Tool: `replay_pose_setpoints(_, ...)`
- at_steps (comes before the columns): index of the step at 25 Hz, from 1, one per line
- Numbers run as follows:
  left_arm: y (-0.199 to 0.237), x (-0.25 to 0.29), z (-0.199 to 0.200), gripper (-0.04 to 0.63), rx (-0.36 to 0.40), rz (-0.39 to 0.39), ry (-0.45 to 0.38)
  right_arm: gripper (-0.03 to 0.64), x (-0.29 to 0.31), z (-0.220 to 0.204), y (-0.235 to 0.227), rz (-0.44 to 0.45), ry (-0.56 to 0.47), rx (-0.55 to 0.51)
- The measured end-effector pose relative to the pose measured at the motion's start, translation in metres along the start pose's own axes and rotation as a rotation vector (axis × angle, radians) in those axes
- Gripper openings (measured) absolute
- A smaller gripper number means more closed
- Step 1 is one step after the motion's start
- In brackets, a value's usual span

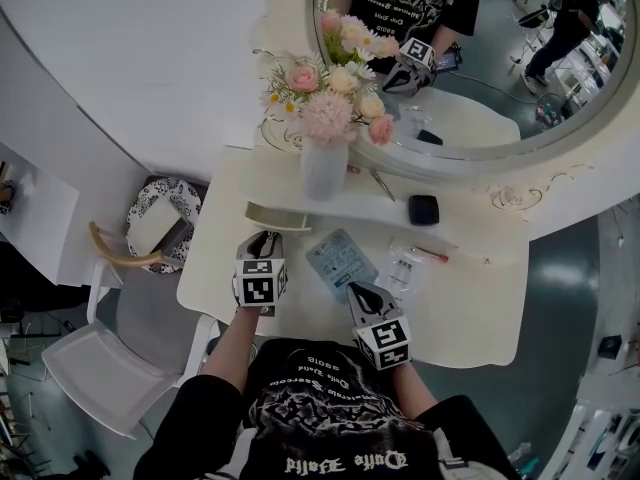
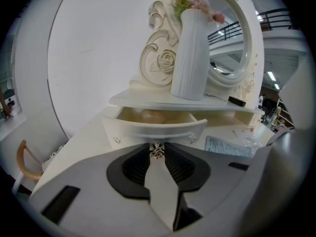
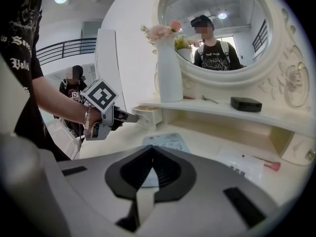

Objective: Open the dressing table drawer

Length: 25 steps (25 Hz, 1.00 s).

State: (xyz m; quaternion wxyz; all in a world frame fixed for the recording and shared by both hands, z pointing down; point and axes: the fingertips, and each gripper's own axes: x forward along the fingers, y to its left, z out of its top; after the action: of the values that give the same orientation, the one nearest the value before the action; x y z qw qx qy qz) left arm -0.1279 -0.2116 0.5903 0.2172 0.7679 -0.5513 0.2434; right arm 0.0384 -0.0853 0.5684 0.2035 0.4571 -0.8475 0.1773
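Drawer: the small cream wooden drawer with a curved front sits under the low cream shelf at the left of the white tabletop, below the white ribbed vase. It stands part-way out, its inside showing.
Left gripper: the left gripper has its black ribbed fingers closed on the little silver metal knob at the middle of the drawer front.
Right gripper: the right gripper hovers over the tabletop near a pale blue printed card, fingers together and empty.
Step in hand: drawing the drawer out, by my judgement roughly half done.
Doing it well: pull straight back along the drawer's run, level with the tabletop. Hold the knob squarely so the small head cannot slip free. Go slowly so the vase above is not shaken, and stop before the drawer leaves its slot.
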Motion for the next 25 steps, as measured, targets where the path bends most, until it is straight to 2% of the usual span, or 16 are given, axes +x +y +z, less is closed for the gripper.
replay_pose_setpoints(25, -0.0021, -0.0053, -0.0047, 0.103, -0.007, 0.002, 0.001, 0.011, 0.0036, 0.0048, 0.0084, 0.042, -0.018, -0.005)
